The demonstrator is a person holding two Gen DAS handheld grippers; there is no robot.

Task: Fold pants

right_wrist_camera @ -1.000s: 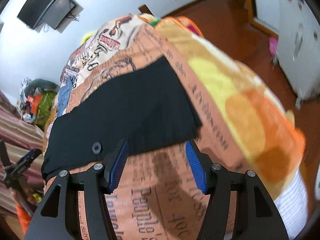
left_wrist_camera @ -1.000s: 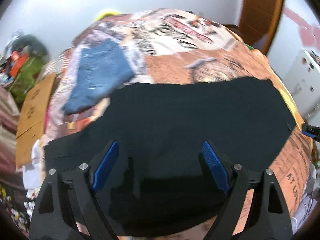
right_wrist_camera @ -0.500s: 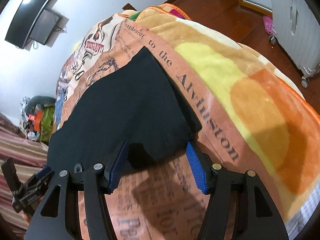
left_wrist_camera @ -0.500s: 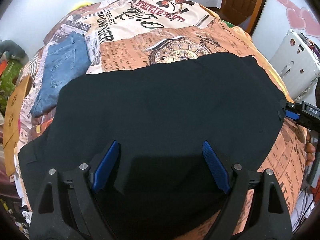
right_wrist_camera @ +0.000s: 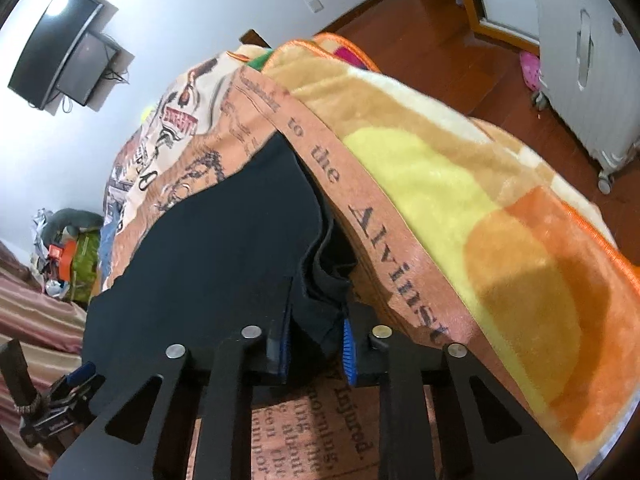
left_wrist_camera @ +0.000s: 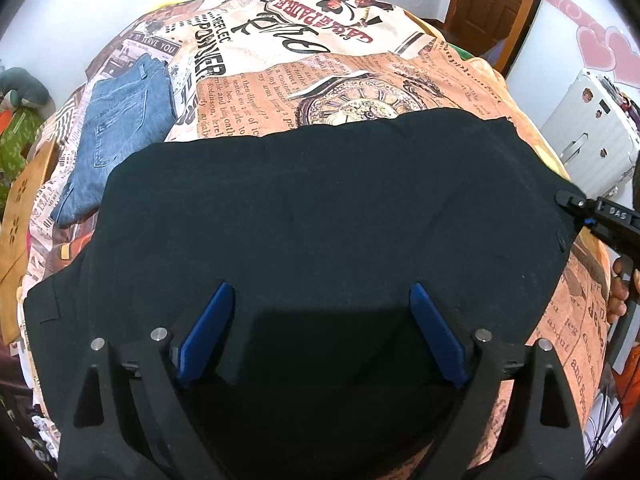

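Pants (left_wrist_camera: 320,216): black, spread flat across the near half of my bed (left_wrist_camera: 320,80), reaching its right edge. Left gripper (left_wrist_camera: 320,332): jaws wide apart above the near edge of the pants, holding nothing. Right gripper (right_wrist_camera: 314,340): jaws nearly closed, pinching a bunched corner of the pants at the bed's right edge. Jeans (left_wrist_camera: 116,132): blue, folded, far left corner, just beside the pants.
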